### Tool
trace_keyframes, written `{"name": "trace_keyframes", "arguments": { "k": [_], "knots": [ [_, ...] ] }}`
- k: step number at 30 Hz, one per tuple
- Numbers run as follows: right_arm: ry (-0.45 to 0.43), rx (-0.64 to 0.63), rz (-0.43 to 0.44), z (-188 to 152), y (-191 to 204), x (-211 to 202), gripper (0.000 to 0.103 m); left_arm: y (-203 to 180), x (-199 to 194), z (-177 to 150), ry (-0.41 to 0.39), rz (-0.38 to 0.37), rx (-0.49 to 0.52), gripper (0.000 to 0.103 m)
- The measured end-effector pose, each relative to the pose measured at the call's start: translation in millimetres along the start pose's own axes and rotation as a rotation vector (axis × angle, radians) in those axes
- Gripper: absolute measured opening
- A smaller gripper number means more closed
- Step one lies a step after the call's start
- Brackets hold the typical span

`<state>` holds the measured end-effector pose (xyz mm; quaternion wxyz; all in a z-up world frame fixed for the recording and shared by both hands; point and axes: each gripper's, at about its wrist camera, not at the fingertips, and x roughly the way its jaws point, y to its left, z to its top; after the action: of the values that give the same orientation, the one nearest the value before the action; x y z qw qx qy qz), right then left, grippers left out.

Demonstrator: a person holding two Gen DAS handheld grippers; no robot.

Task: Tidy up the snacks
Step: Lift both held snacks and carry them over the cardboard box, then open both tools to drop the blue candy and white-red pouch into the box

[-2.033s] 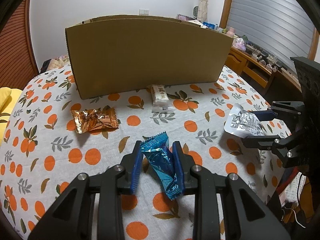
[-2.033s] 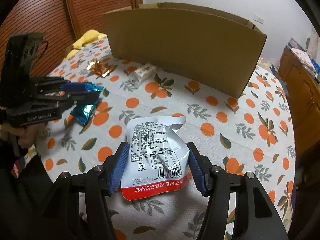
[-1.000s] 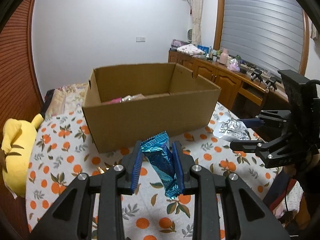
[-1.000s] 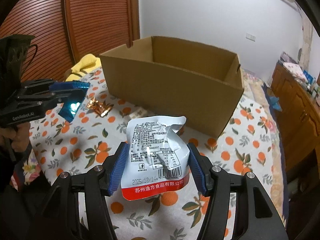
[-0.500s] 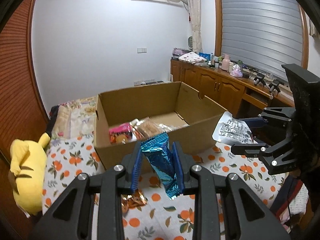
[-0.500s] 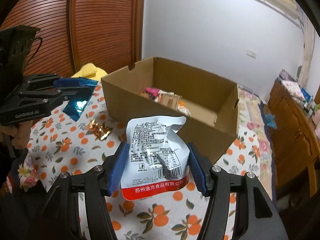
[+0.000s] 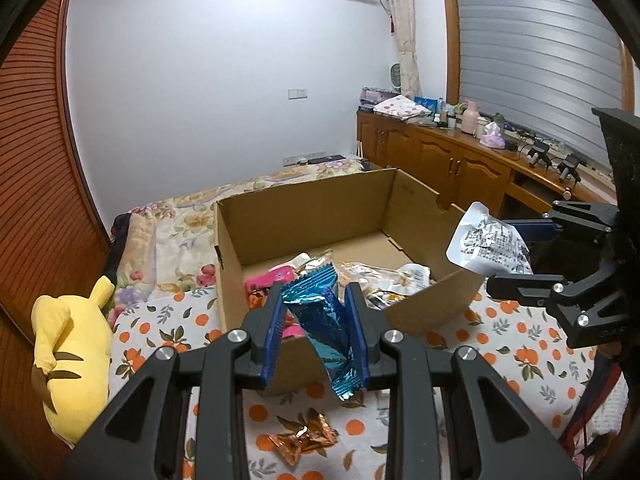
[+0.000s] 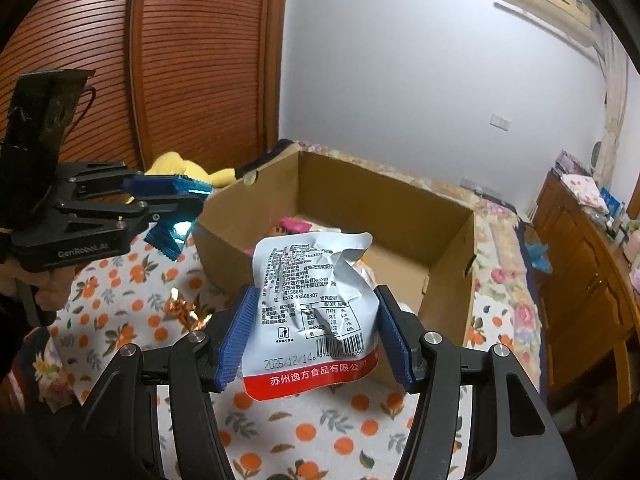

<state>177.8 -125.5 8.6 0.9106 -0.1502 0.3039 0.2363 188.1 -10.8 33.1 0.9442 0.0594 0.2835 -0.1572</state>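
Left wrist view: blue wrapper [image 7: 325, 324] hides some box [image 7: 434, 308] contents (left gripper [image 7: 316, 336] pinches it); right gripper [image 8: 314, 336] clasps the white pouch [image 8: 316, 312].

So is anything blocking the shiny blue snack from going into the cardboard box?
Nothing visible. The shiny blue foil snack hangs by the open-topped brown cardboard box, whose near wall is the only thing between them.

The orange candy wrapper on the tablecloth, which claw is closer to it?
Left. The left claw hangs almost above the orange candy wrapper; the right claw is farther off, by the cardboard box.
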Motion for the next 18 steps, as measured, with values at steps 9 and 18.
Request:
{"name": "trace_keyframes", "arguments": {
  "k": [9, 18],
  "knots": [
    [-0.003, 0.015, 0.003, 17.0, -4.9, 19.6, 0.061, 7.2, 26.3, 10.5, 0.028, 0.026, 0.006, 0.027],
    [0.008, 0.046, -0.032, 33.5, -20.6, 43.8, 0.061, 9.3, 50.7, 17.6, 0.049, 0.034, -0.004, 0.028]
  ]
}}
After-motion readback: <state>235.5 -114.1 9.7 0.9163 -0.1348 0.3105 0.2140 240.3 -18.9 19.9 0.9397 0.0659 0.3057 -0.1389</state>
